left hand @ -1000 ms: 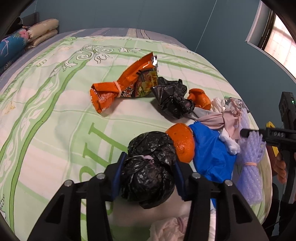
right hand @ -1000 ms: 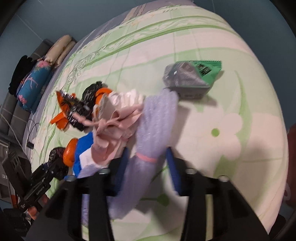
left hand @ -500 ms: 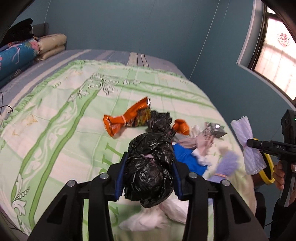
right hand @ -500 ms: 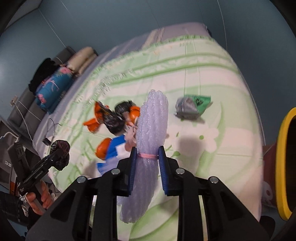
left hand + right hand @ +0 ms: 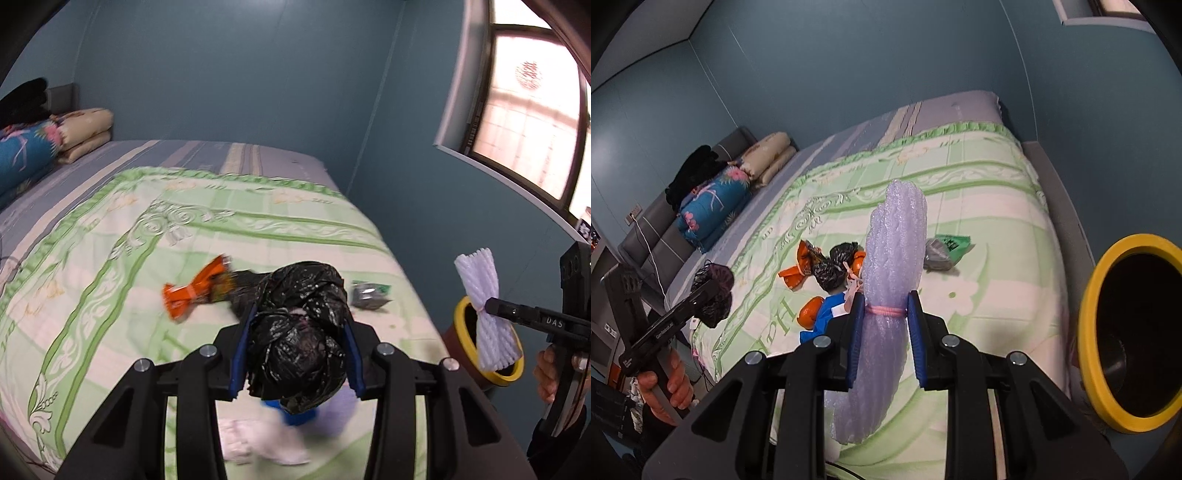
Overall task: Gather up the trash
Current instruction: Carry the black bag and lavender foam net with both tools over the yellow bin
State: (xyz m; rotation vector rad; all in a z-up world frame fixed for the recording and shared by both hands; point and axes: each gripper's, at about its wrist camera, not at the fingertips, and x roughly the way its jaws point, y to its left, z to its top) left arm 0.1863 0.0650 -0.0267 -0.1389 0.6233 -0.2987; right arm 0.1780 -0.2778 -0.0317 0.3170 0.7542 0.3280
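Since a second ago both grippers have come up off the bed with their loads, and the trash left on the quilt now sits lower and smaller in both views. The left gripper [image 5: 297, 356] is pinching a knotted black plastic bag [image 5: 301, 332] between its blue pads [image 5: 242, 354]; the bag is bulging above and below the jaws and filling the gap from side to side, clear of the quilt. The right gripper [image 5: 884, 339] is squeezing a bundle of lilac foam netting [image 5: 892, 258] at its waist, right at the pink rubber band [image 5: 884, 311], with one end standing up past the fingertips and the other hanging down towards the camera.

Just beyond the right jaws, at the near edge of the green-patterned quilt [image 5: 997, 206], the remaining rubbish is lying in a loose cluster: an orange snack wrapper [image 5: 799, 267], a small black bag [image 5: 836, 264], an orange ball of plastic [image 5: 809, 314] and a blue piece [image 5: 827, 314] touching it. A grey-and-green packet [image 5: 943, 249] is lying apart, to the right of the netting. A yellow-rimmed bin [image 5: 1130, 369] is standing beside the bed's right edge, its dark mouth facing the right camera; in the left view the netting is hanging directly in front of that rim. Folded bedding [image 5: 713, 206] is piled at the far left of the bed.
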